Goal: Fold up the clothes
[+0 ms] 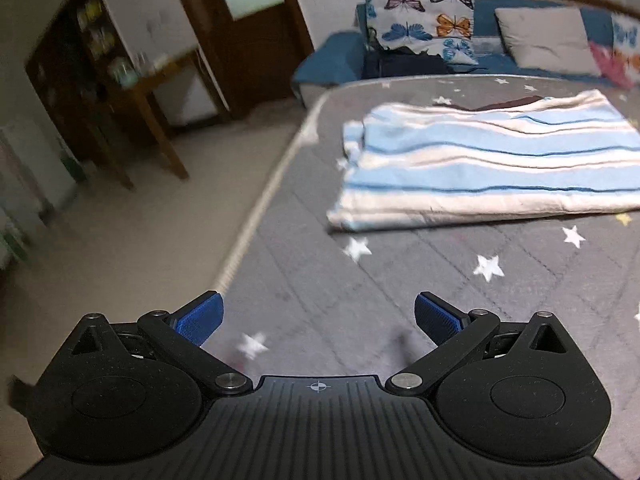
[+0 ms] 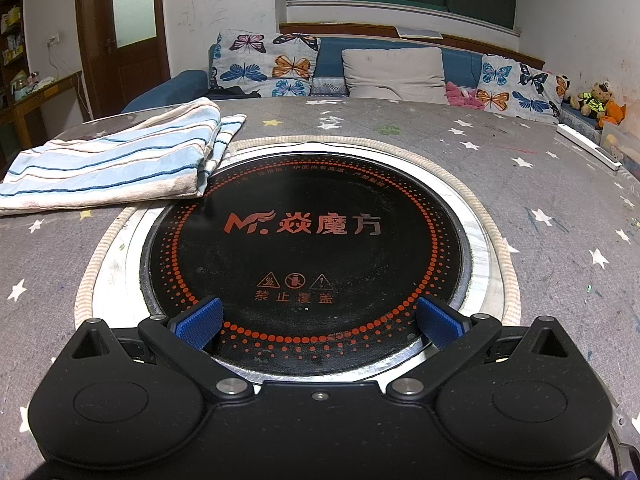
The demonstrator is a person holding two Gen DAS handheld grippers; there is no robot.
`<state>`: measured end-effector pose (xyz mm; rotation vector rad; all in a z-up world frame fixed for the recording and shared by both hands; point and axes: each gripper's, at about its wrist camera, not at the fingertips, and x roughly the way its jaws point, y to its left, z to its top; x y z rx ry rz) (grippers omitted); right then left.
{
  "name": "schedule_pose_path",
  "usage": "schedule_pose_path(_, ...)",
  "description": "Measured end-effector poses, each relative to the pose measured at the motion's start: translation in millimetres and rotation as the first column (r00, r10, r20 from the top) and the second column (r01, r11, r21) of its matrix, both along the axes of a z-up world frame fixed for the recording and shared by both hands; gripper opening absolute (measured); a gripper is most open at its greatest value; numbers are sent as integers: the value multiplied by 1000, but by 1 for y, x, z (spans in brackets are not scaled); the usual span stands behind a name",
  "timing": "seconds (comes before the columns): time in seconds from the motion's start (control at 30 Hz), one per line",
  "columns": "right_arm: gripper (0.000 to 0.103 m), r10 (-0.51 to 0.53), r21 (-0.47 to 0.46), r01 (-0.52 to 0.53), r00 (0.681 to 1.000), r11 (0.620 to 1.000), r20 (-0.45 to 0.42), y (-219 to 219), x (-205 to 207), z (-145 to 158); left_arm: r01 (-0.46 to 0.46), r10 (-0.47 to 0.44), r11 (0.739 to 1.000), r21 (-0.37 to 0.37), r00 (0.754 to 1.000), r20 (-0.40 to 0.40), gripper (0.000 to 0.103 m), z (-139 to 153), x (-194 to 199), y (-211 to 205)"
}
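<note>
my left gripper [image 1: 319,322] hung with its blue pads spread wide and nothing between them, over the near left part of the round table [image 1: 400,280], whose grey cover carried white stars. the striped garment [image 1: 480,164], light blue and white with thin dark lines, lay folded flat on the table farther out and to the right of that gripper, well apart from it; the left wrist view was blurred. my right gripper [image 2: 319,322] was also spread wide and held nothing, its pads hovering above the near edge of the black induction cooktop [image 2: 304,240] set into the middle of the table, ringed with orange dots and printed with orange characters. from that view the striped garment [image 2: 112,160] sat to the far left, its right corner lying over the cooktop's metal rim. beyond the table stood a blue sofa [image 2: 332,56] with butterfly cushions [image 2: 266,66] and a plain grey cushion [image 2: 394,70], and a brown door [image 2: 120,36] at the far left.
</note>
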<state>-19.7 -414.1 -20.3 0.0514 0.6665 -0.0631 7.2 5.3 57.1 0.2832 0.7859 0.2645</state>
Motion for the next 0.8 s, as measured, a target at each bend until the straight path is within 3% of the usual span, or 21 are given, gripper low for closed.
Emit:
schedule_pose_path(0.17, 103, 0, 0, 0, 1000, 1000, 0, 0, 0, 0, 27, -27, 998, 53, 1000, -9, 103, 12, -8, -17)
schedule_pose_path(0.43, 103, 0, 0, 0, 1000, 1000, 0, 0, 0, 0, 4, -3, 999, 46, 1000, -22, 103, 30, -10, -26)
schedule_pose_path(0.8, 103, 0, 0, 0, 1000, 1000, 0, 0, 0, 0, 23, -17, 996, 88, 998, -67, 103, 27, -9, -37)
